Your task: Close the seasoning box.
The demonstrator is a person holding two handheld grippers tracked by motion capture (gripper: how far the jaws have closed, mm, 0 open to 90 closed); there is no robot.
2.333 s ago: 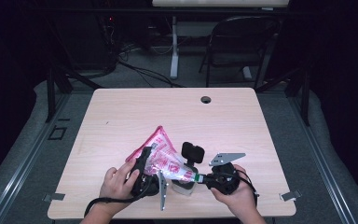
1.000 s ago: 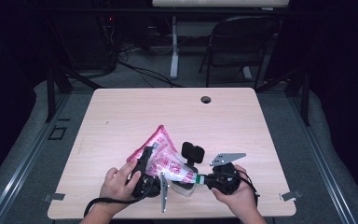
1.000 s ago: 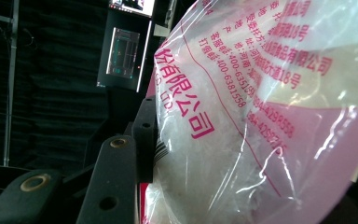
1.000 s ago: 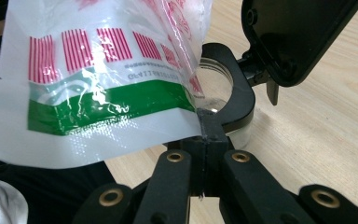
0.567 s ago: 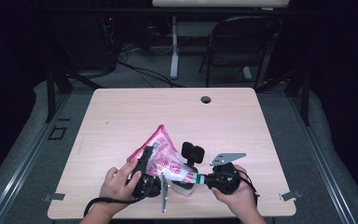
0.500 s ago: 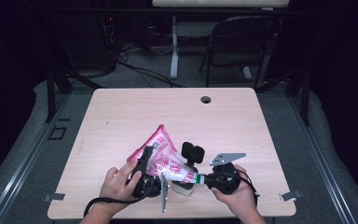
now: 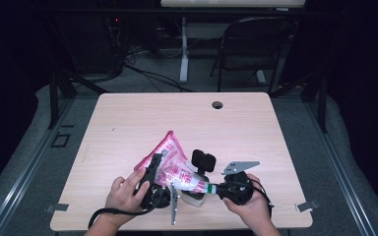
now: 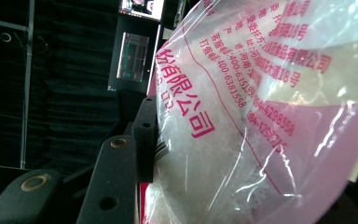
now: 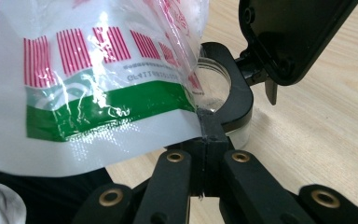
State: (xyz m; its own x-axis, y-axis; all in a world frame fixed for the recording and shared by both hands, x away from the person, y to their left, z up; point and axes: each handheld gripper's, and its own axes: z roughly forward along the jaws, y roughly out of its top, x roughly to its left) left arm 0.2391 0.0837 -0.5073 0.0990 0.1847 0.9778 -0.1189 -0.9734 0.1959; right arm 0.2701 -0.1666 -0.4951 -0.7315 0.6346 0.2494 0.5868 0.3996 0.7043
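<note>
Your left gripper (image 7: 153, 169) is clamped on a pink-printed plastic bag (image 7: 173, 164) holding a white granular filling. In the left gripper view the bag (image 8: 261, 116) bulges against the one visible black jaw, and the ribbed pad presses into the film; the jaws stand partly apart around the bag's bulk. Your left hand (image 7: 125, 189) holds that gripper near the table's front edge, with the cable looping off toward you.

Your right gripper (image 7: 215, 188) has its jaws together on the bag's lower corner. In the right gripper view the two jaws meet and pinch the film at the edge of the green band (image 9: 107, 114), below a row of red stripes. Your right hand (image 7: 248, 204) holds it, with the grey three-cornered plate above the gripper body.

The bag is stretched between the two grippers, raised off the light wooden table (image 7: 128, 123), its upper corner pointing away from you and its green-banded corner to your right.

Directly under that corner stands a clear round container (image 9: 228, 100) with a black rim, its hinged black lid (image 9: 289, 32) flipped up and open. In the high view the container (image 7: 195, 197) sits between your hands and the lid (image 7: 204, 161) stands up behind it. The bag's corner hangs over the container mouth; whether it touches the rim, you cannot tell.
</note>
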